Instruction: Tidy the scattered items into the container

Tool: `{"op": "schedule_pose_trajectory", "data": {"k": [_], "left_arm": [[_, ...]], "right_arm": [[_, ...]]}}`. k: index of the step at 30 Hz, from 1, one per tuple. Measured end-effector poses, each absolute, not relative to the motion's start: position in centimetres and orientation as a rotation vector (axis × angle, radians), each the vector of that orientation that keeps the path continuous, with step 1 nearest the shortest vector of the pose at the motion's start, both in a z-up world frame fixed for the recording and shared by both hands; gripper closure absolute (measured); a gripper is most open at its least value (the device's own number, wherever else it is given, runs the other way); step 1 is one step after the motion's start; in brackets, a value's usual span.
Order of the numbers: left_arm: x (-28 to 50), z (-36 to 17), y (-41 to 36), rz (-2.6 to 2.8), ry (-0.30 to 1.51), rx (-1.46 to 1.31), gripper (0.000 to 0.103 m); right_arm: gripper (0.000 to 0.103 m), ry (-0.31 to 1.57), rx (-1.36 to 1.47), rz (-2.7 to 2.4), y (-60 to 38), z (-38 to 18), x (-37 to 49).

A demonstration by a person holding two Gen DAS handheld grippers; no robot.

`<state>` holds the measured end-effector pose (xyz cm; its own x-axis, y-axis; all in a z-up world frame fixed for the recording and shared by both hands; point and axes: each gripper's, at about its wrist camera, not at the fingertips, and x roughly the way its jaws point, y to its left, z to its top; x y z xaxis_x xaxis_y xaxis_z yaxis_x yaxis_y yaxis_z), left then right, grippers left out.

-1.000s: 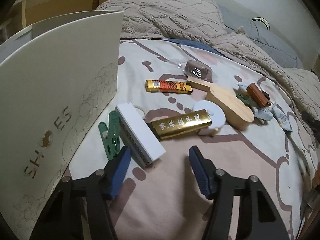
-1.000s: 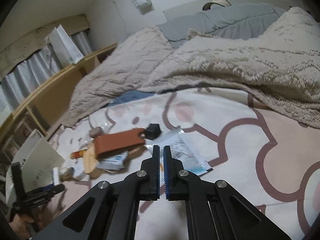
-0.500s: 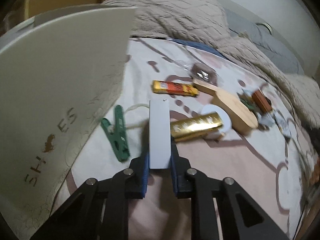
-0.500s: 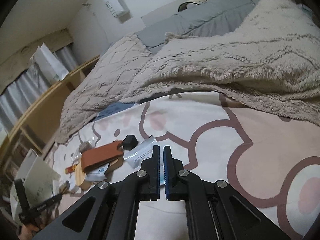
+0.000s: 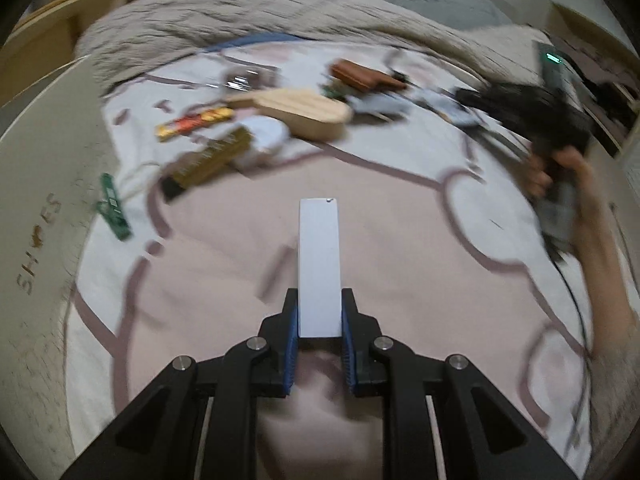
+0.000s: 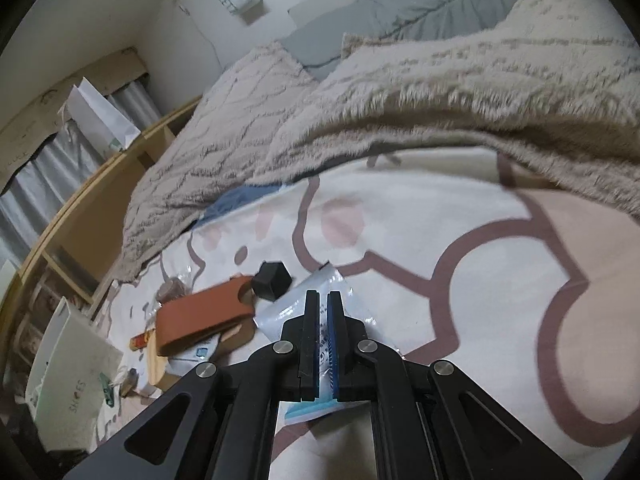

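left wrist: steep onto bedsheet (image 5: 224, 280) | right wrist: shallower | shared: clutter

A smooth, matt white rectangular box (image 5: 319, 268) sits between ribbed blue rubbery pads (image 5: 291, 347). The pale oval wooden block (image 5: 304, 114) looks sanded; the gold foil packet (image 5: 210, 160) glossy; the beige blanket (image 6: 460, 92) shaggy.

A flat white rectangular box (image 5: 319, 268) sits between blue-padded black gripper fingers (image 5: 291, 348). The bedsheet (image 5: 224, 280) is cream with pink blobs outlined in mauve. A tan leather case (image 6: 200, 320) lies beside a black cube (image 6: 272, 281).
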<state>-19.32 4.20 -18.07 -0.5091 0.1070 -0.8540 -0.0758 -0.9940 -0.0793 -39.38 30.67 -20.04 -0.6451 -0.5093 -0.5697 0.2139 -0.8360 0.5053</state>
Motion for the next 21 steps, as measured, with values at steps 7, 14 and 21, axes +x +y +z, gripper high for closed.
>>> {"op": "schedule_pose_trajectory", "data": {"k": [7, 14, 21], "left_arm": [[-17.6, -18.0, 6.2, 2.497, 0.041, -1.529, 0.084], [-17.0, -18.1, 6.9, 2.490, 0.121, -1.480, 0.084], [-17.0, -18.2, 6.4, 2.478, 0.164, -1.481, 0.075]], "right_arm": [[0.099, -0.490, 1.117, -2.303, 29.2, -21.0, -39.2], [0.099, -0.202, 1.124, -2.168, 24.9, -20.4, -36.5], [0.099, 0.030, 1.101, -2.010, 22.1, -20.2, -32.7]]}}
